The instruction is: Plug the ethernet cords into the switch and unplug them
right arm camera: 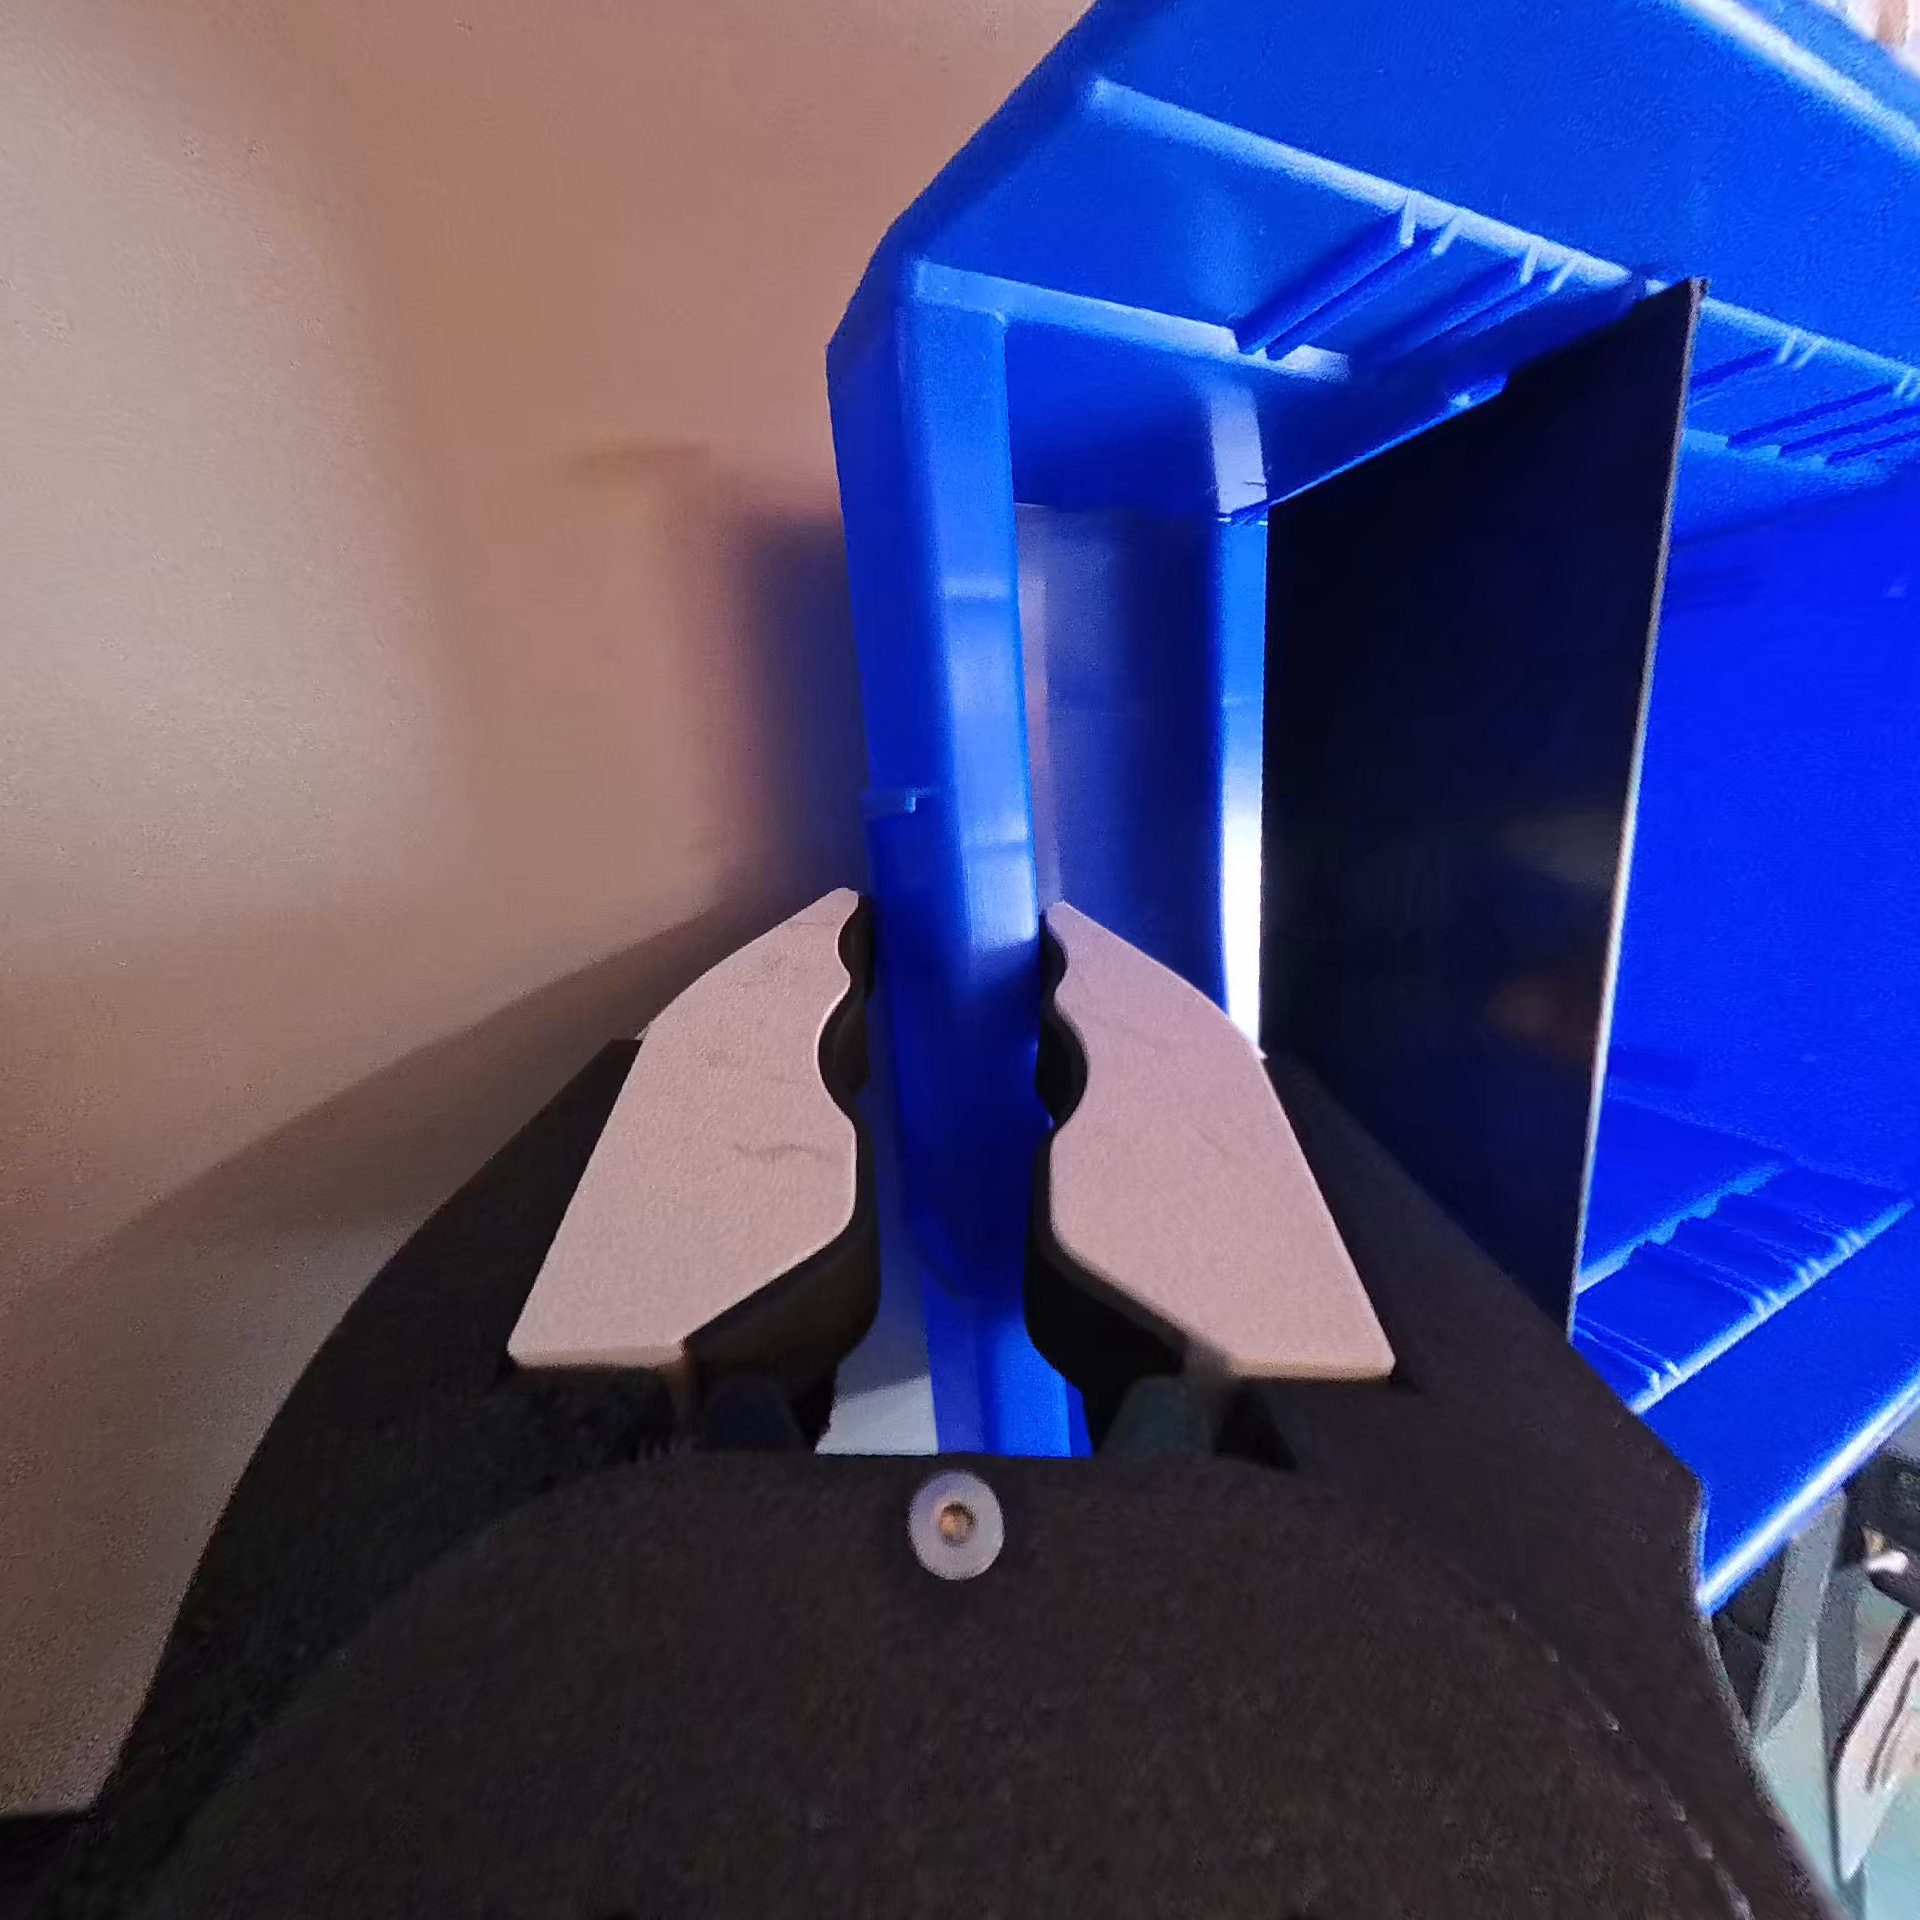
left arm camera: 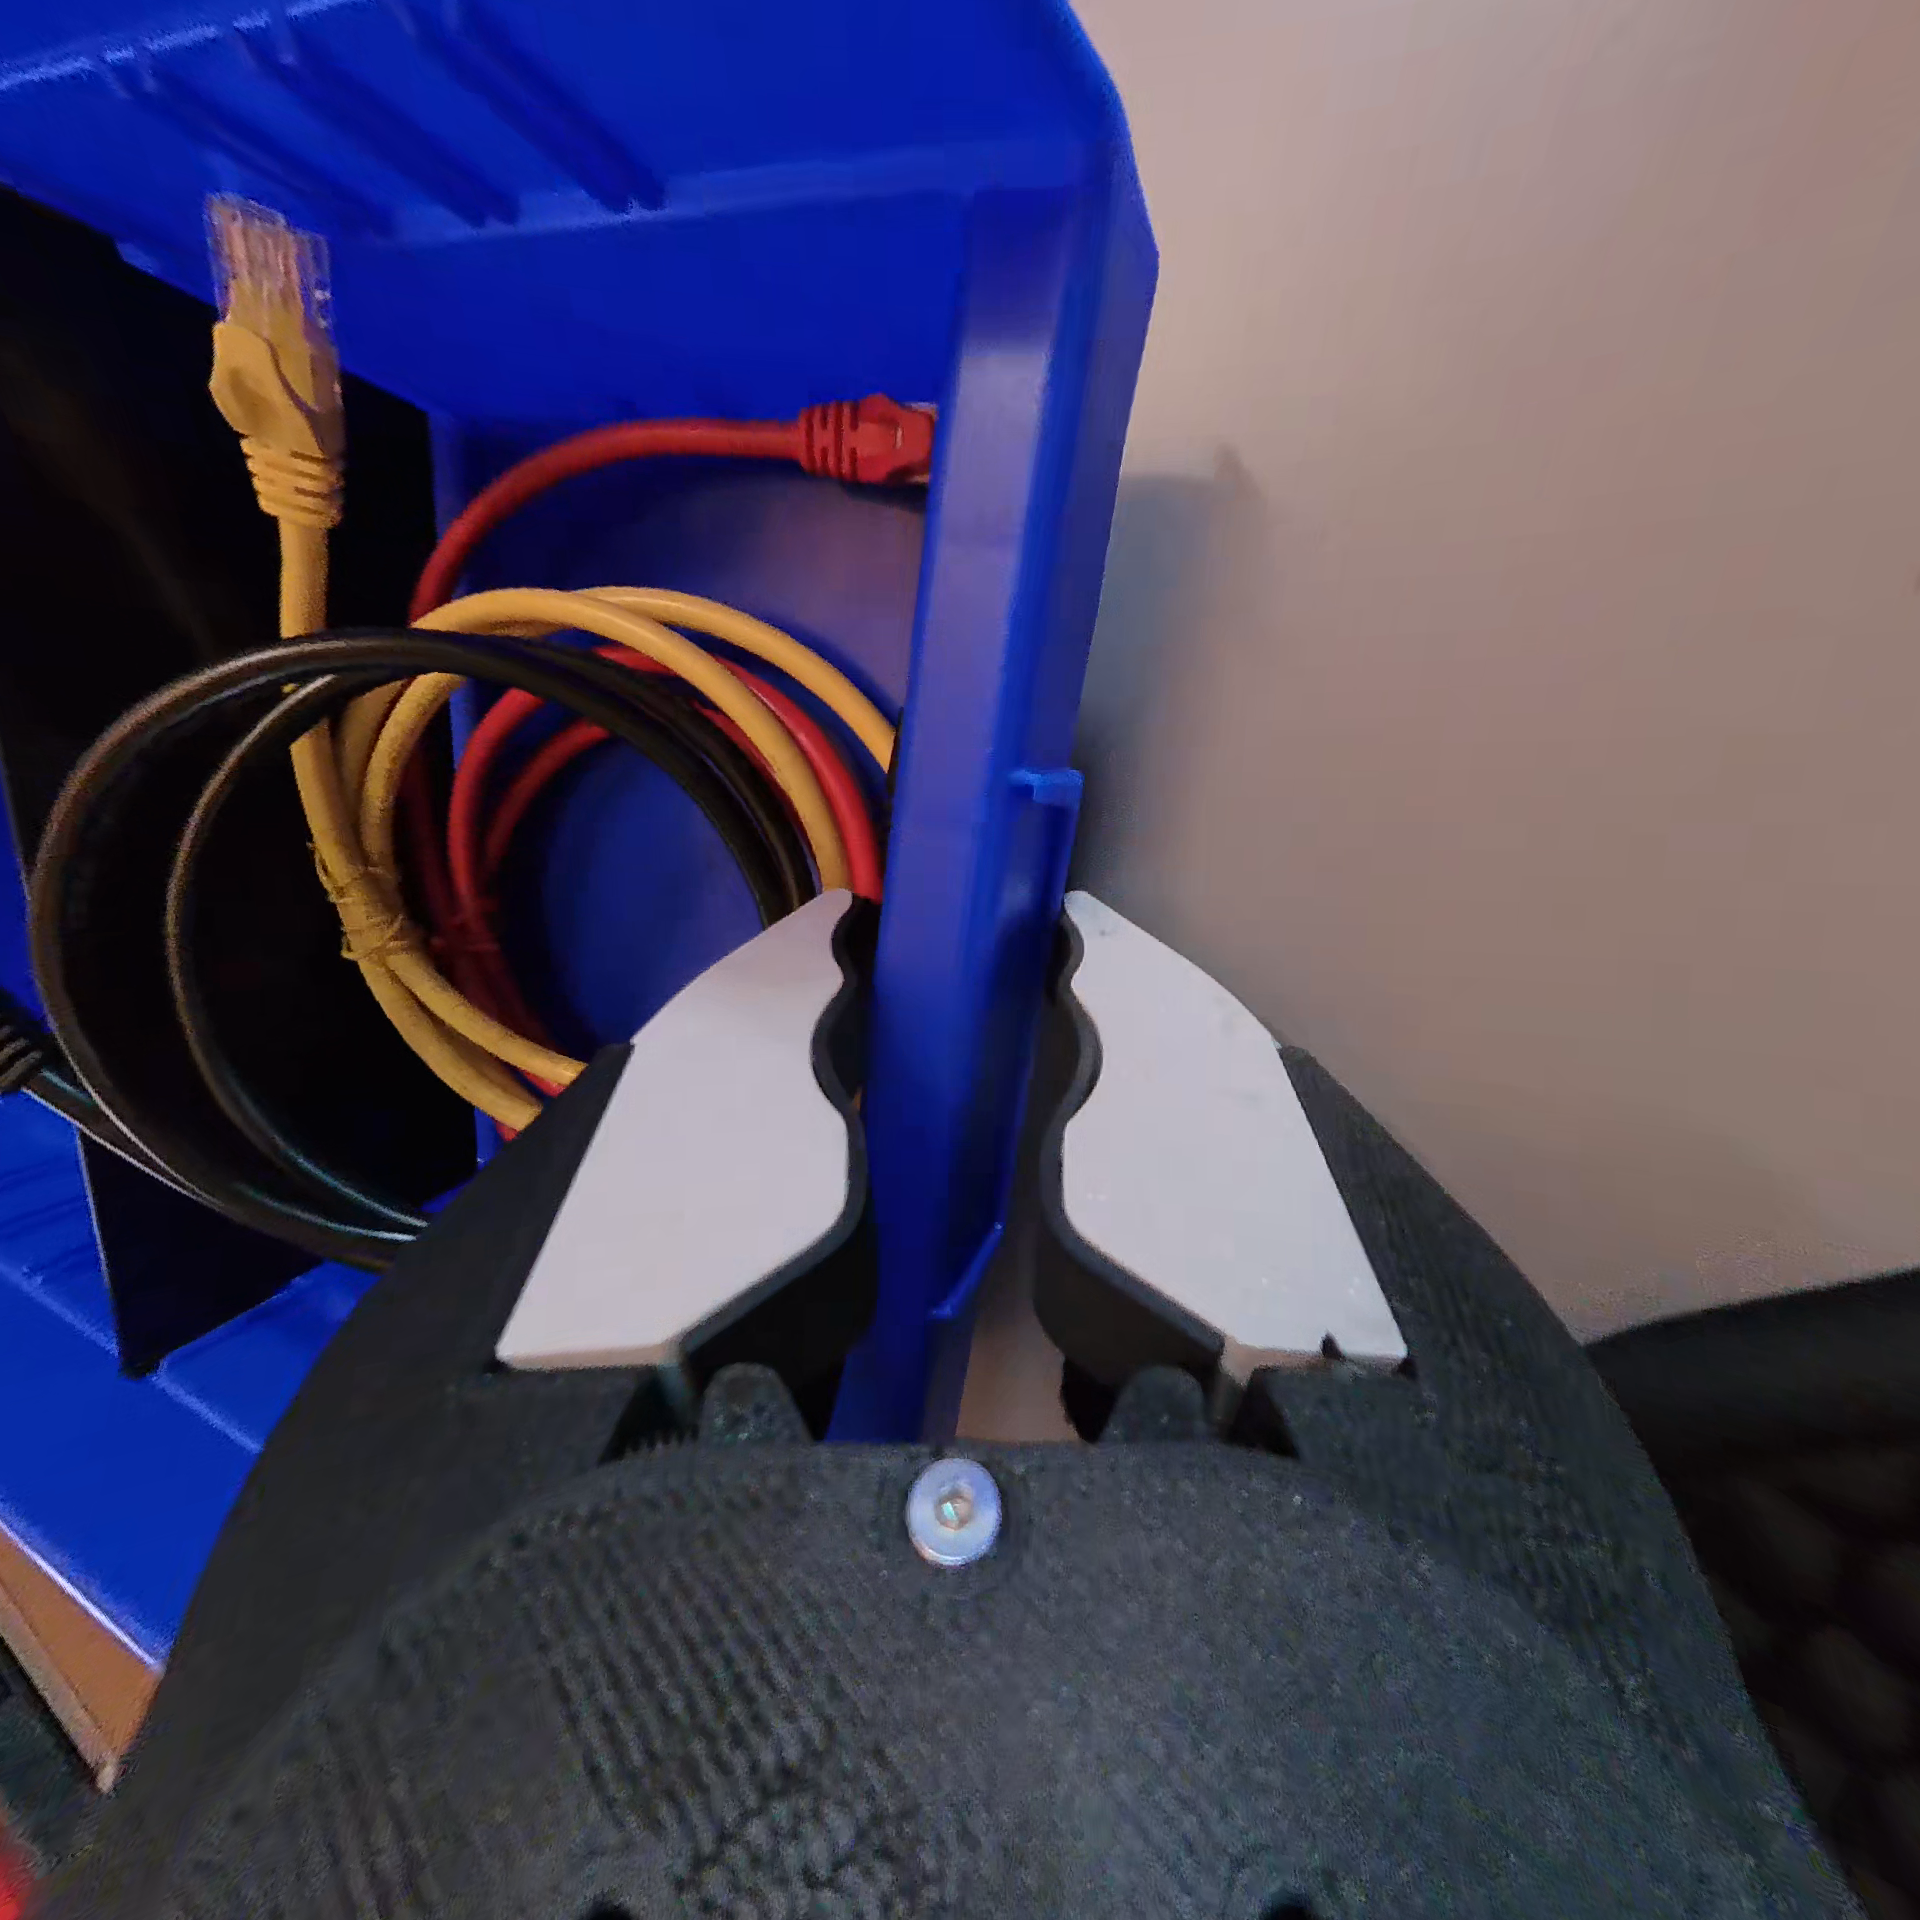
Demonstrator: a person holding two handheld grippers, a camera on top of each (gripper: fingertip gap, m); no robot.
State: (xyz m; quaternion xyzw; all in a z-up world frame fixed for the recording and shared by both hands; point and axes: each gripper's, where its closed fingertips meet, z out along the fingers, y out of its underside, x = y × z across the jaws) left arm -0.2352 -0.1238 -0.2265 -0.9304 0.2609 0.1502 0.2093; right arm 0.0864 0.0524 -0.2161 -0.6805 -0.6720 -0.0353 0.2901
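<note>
A blue plastic bin (left arm camera: pixel 727 312) stands tipped up in front of a beige wall. My left gripper (left arm camera: pixel 961 914) is shut on one end wall of the bin. In the compartment beside it lie coiled ethernet cords: a yellow one (left arm camera: pixel 644 613) with its clear plug (left arm camera: pixel 265 260) pointing up, a red one (left arm camera: pixel 623 442) with its plug (left arm camera: pixel 868 436) against the bin wall, and a black one (left arm camera: pixel 114 790). My right gripper (right arm camera: pixel 951 909) is shut on the bin's other end wall (right arm camera: pixel 935 623). No switch shows in either view.
A black divider panel (right arm camera: pixel 1455 779) stands inside the bin; another (left arm camera: pixel 104 468) shows behind the cords. The beige wall (left arm camera: pixel 1507 520) is close behind the bin. A dark surface (left arm camera: pixel 1766 1455) lies at the lower right.
</note>
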